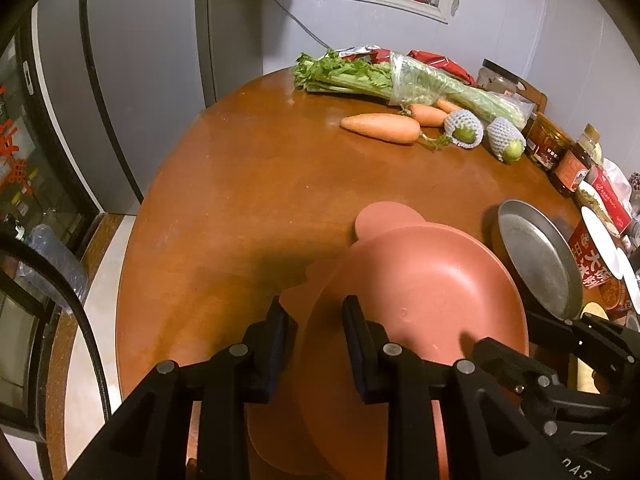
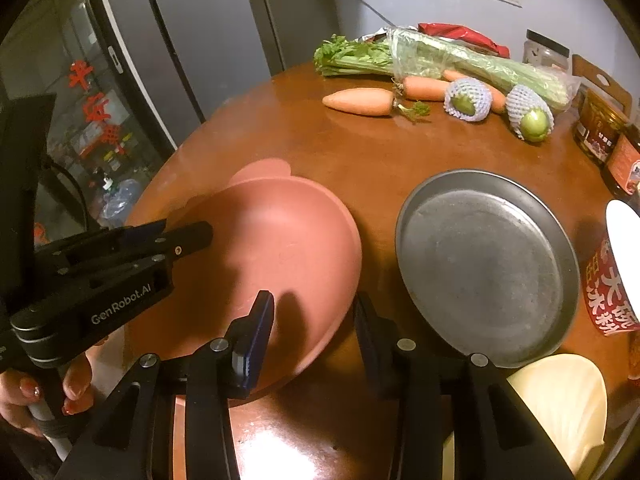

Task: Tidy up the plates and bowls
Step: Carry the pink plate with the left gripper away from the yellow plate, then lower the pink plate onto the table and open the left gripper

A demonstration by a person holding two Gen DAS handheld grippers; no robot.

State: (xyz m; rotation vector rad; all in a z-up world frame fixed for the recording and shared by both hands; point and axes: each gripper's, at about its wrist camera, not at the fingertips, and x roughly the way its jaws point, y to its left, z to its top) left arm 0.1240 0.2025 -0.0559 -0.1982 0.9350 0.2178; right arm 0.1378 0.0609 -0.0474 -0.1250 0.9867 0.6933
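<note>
A: Round brown wooden table. Matte pink bowl tilted on it, round grey metal plate just right of it.

B: Grippers?

A: Left gripper clamped on bowl's near-left rim. Right gripper straddles right rim, jaws parted, not pressing. Plate nearer right hand.

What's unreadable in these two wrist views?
- Left wrist view: the metal pan has its near rim hidden by the right gripper.
- Both views: whatever lies under the pink plastic bowl is covered by it.
- Right wrist view: the cream shell-shaped dish is cut off by the lens edge.
</note>
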